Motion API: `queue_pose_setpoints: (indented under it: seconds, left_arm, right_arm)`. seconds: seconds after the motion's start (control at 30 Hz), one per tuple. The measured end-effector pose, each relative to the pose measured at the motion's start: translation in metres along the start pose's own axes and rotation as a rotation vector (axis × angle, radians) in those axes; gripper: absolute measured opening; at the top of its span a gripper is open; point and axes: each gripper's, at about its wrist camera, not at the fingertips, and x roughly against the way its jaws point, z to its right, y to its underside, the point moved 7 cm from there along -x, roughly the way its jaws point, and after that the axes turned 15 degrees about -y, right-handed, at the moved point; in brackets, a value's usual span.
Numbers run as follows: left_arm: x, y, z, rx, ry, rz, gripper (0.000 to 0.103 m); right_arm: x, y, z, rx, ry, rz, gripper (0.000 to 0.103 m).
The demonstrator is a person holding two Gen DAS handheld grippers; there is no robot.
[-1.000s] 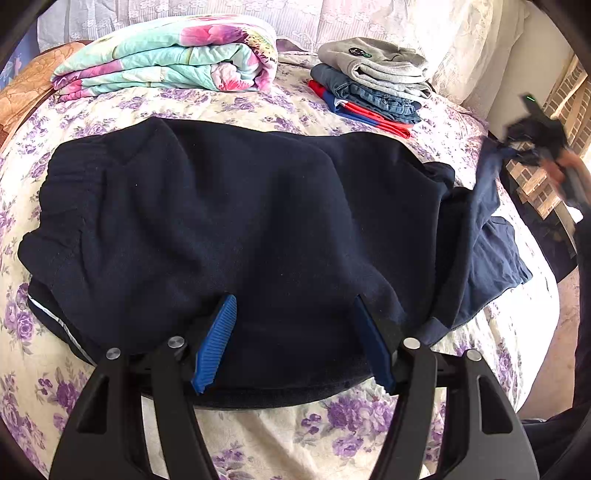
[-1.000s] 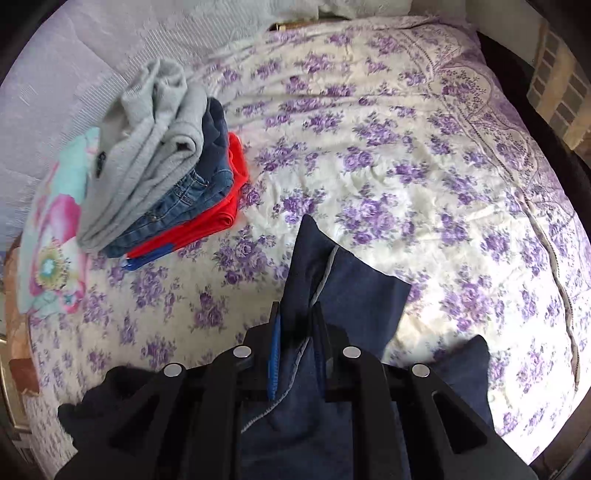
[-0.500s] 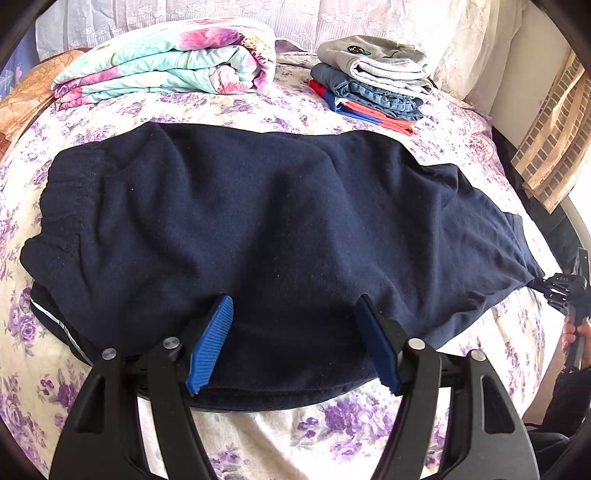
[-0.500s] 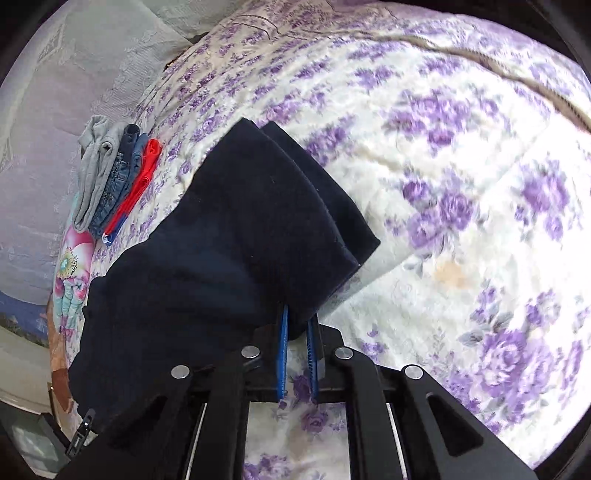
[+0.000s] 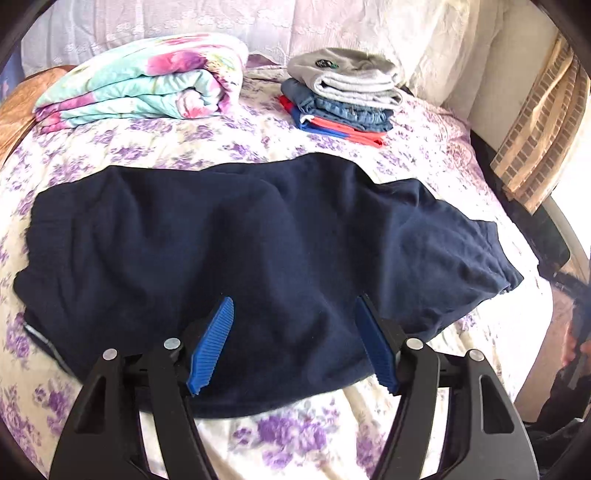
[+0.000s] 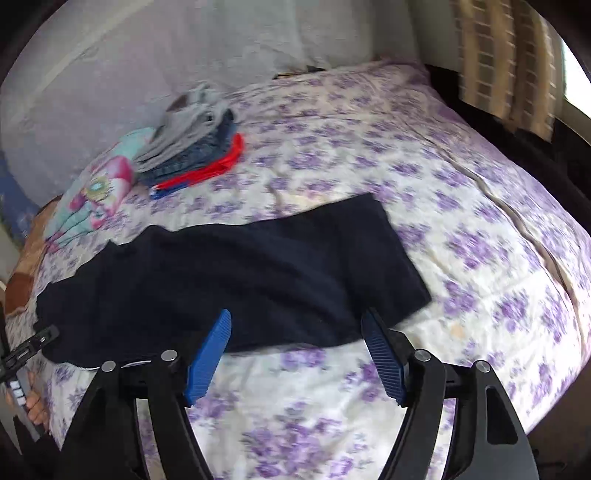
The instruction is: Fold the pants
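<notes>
Nearest to hand, the left gripper (image 5: 293, 345) hangs over the front edge of the bed (image 5: 303, 435), its blue pads (image 5: 212, 347) spread wide with the dark cloth lying under them, not pinched. The right gripper (image 6: 295, 354) stands over the same front edge further along; its jaws have just been opening and now gape, with nothing between them but the flowered sheet and the hem of the trouser leg just ahead.

The bed is covered in a cream sheet printed with purple flowers, a little rumpled, with a long crease running down its right side.

The navy pants (image 5: 240, 251) lie stretched across the near half of the bed, one leg laid on the other. The waistband end sits to the left, where a thin pale stripe shows along the lower layer; the leg ends reach right, ending in a fairly square edge. The cloth is soft, with shallow wrinkles.

Further back, a folded floral quilt (image 5: 147, 88) in turquoise and pink lies at the left, and beside it, well apart from the pants, a stack of folded clothes (image 5: 343, 96): grey on top, denim beneath, red and blue at the bottom. Behind them are pale lace-covered pillows (image 5: 332, 26), and at the right a checked curtain (image 5: 539, 122) by a bright window.
</notes>
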Motion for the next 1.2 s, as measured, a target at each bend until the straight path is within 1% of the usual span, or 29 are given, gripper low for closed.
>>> queue_pose_setpoints:
  seconds: [0.07, 0.1, 0.17, 0.23, 0.3, 0.37, 0.47, 0.53, 0.57, 0.6, 0.63, 0.67, 0.7, 0.73, 0.77, 0.8, 0.83, 0.87, 0.9, 0.93, 0.97, 1.0, 1.07, 1.1, 1.13, 1.17, 1.2]
  left_arm:
    - [-0.018, 0.008, 0.003, -0.021, -0.020, -0.050, 0.066]
    - [-0.022, 0.010, 0.004, -0.035, -0.036, -0.053, 0.065]
    - [-0.017, 0.012, 0.009, -0.074, -0.068, -0.023, 0.066]
    - [-0.020, 0.015, 0.012, -0.098, -0.094, -0.017, 0.066]
    - [-0.020, 0.015, 0.013, -0.105, -0.105, -0.009, 0.066]
    - [-0.020, 0.016, 0.010, -0.090, -0.085, -0.012, 0.066]
    - [-0.019, 0.016, 0.005, -0.069, -0.055, -0.015, 0.066]
    - [-0.018, 0.015, 0.006, -0.065, -0.046, -0.016, 0.066]
    - [-0.018, 0.015, 0.006, -0.064, -0.044, -0.017, 0.066]
    - [-0.018, 0.015, 0.006, -0.060, -0.041, -0.017, 0.066]
    - [-0.018, 0.015, 0.006, -0.055, -0.036, -0.018, 0.065]
    - [-0.018, 0.014, 0.004, -0.044, -0.038, -0.018, 0.061]
    - [-0.017, 0.014, 0.001, -0.028, -0.038, -0.018, 0.058]
    - [-0.017, 0.013, -0.002, -0.011, -0.037, -0.019, 0.049]
    - [-0.017, 0.013, -0.006, 0.004, -0.047, -0.019, 0.032]
    - [-0.017, 0.013, -0.010, 0.016, -0.050, -0.023, 0.029]
    - [-0.016, 0.014, -0.013, 0.034, -0.029, -0.033, 0.023]
    - [-0.016, 0.013, -0.015, 0.050, -0.010, -0.040, 0.010]
    - [-0.015, 0.013, -0.016, 0.061, 0.010, -0.046, 0.006]
    - [-0.016, 0.014, -0.016, 0.065, 0.009, -0.053, 0.006]
    - [-0.019, 0.014, -0.016, 0.063, 0.002, -0.064, 0.005]
    - [-0.023, 0.016, -0.016, 0.058, -0.008, -0.078, 0.005]
    - [-0.025, 0.016, -0.015, 0.055, -0.012, -0.081, 0.005]
    - [-0.026, 0.016, -0.015, 0.056, -0.013, -0.081, 0.005]
    - [-0.027, 0.015, -0.016, 0.059, -0.012, -0.082, 0.006]
    - [-0.027, 0.015, -0.016, 0.062, -0.009, -0.082, 0.006]
    - [-0.027, 0.014, -0.016, 0.064, -0.005, -0.081, 0.006]
  right_arm:
    - [-0.040, -0.017, -0.044, 0.113, -0.046, -0.068, 0.074]
    - [-0.062, -0.028, -0.069, 0.175, -0.075, -0.104, 0.074]
    - [-0.107, -0.048, -0.119, 0.300, -0.157, -0.169, 0.074]
    - [-0.154, -0.068, -0.163, 0.407, -0.212, -0.233, 0.074]
    - [-0.192, -0.077, -0.195, 0.480, -0.235, -0.274, 0.074]
    - [-0.228, -0.087, -0.212, 0.532, -0.225, -0.311, 0.074]
    - [-0.263, -0.094, -0.220, 0.545, -0.224, -0.357, 0.074]
    - [-0.278, -0.095, -0.219, 0.508, -0.260, -0.405, 0.074]
    - [-0.283, -0.094, -0.217, 0.487, -0.275, -0.425, 0.071]
    - [-0.286, -0.092, -0.217, 0.460, -0.309, -0.444, 0.062]
    - [-0.289, -0.089, -0.217, 0.433, -0.345, -0.474, 0.024]
    - [-0.289, -0.087, -0.217, 0.406, -0.363, -0.491, 0.004]
    - [-0.286, -0.089, -0.219, 0.411, -0.355, -0.466, 0.004]
    - [-0.282, -0.091, -0.223, 0.434, -0.344, -0.444, 0.004]
    - [-0.278, -0.097, -0.227, 0.452, -0.319, -0.412, 0.004]
    - [-0.276, -0.106, -0.229, 0.448, -0.299, -0.384, 0.003]
    - [-0.274, -0.116, -0.232, 0.434, -0.288, -0.361, 0.004]
    - [-0.274, -0.125, -0.234, 0.432, -0.270, -0.344, 0.003]
    - [-0.280, -0.132, -0.236, 0.441, -0.248, -0.343, 0.003]
    - [-0.287, -0.136, -0.237, 0.456, -0.218, -0.344, 0.003]
    - [-0.297, -0.141, -0.234, 0.474, -0.169, -0.332, 0.000]
    - [-0.309, -0.144, -0.229, 0.480, -0.134, -0.332, 0.000]
    - [-0.336, -0.139, -0.217, 0.402, -0.182, -0.406, 0.000]
    - [-0.346, -0.135, -0.210, 0.385, -0.175, -0.433, 0.000]
    - [-0.351, -0.132, -0.205, 0.387, -0.153, -0.438, 0.000]
    - [-0.350, -0.132, -0.202, 0.383, -0.151, -0.426, 0.000]
    - [-0.342, -0.135, -0.202, 0.372, -0.173, -0.409, 0.000]
